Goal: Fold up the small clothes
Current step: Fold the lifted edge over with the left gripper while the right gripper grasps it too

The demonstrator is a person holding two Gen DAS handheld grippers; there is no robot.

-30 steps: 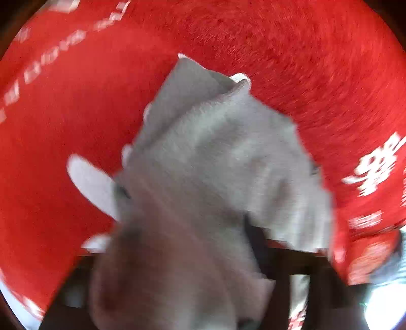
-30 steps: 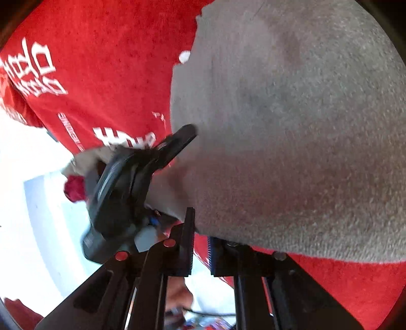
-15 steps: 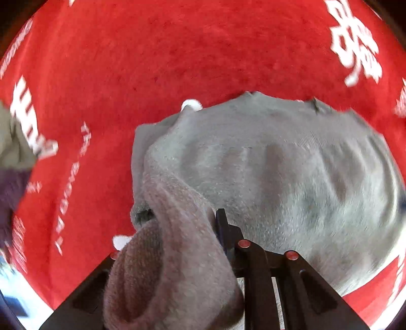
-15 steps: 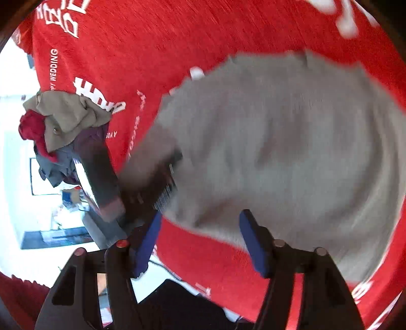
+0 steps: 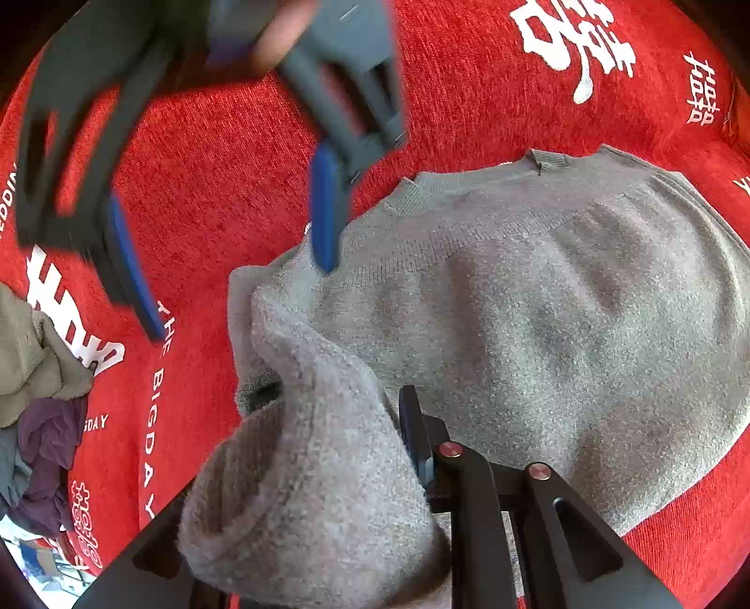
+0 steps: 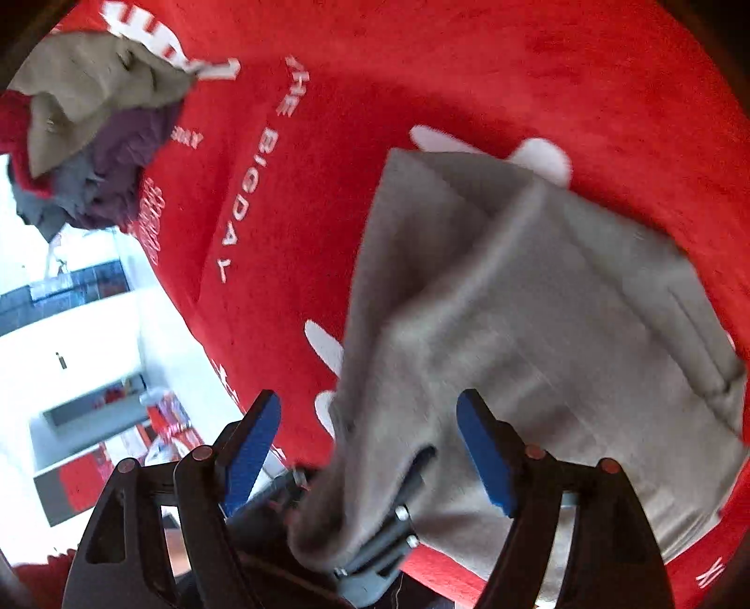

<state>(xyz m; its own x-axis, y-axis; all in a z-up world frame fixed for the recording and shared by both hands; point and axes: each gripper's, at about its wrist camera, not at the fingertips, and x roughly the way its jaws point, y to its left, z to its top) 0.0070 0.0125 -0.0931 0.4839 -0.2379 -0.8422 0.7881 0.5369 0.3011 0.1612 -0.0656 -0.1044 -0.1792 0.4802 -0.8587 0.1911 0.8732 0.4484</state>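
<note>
A small grey knit sweater (image 5: pixel 539 318) lies spread on the red cloth (image 5: pixel 225 187), neckline at the far side. My left gripper (image 5: pixel 375 449) is shut on the sweater's sleeve (image 5: pixel 300 445), which bunches up over the left finger. My right gripper (image 5: pixel 229 262) shows in the left wrist view, open, hovering over the sweater's left shoulder with blue pads (image 5: pixel 326 211). In the right wrist view my right gripper (image 6: pixel 370 449) is open above the sweater (image 6: pixel 539 328), and the left gripper (image 6: pixel 375 538) holding the sleeve shows below it.
A pile of other clothes (image 6: pixel 84 131), olive, purple, grey and red, sits at the cloth's edge; it also shows in the left wrist view (image 5: pixel 33 398). The red cloth carries white lettering (image 5: pixel 572 42). The floor and furniture (image 6: pixel 84 398) lie beyond the edge.
My right gripper let go of the sweater, opened and moved over its shoulder. The sweater settled flat on the cloth. My left gripper kept hold of the sleeve.
</note>
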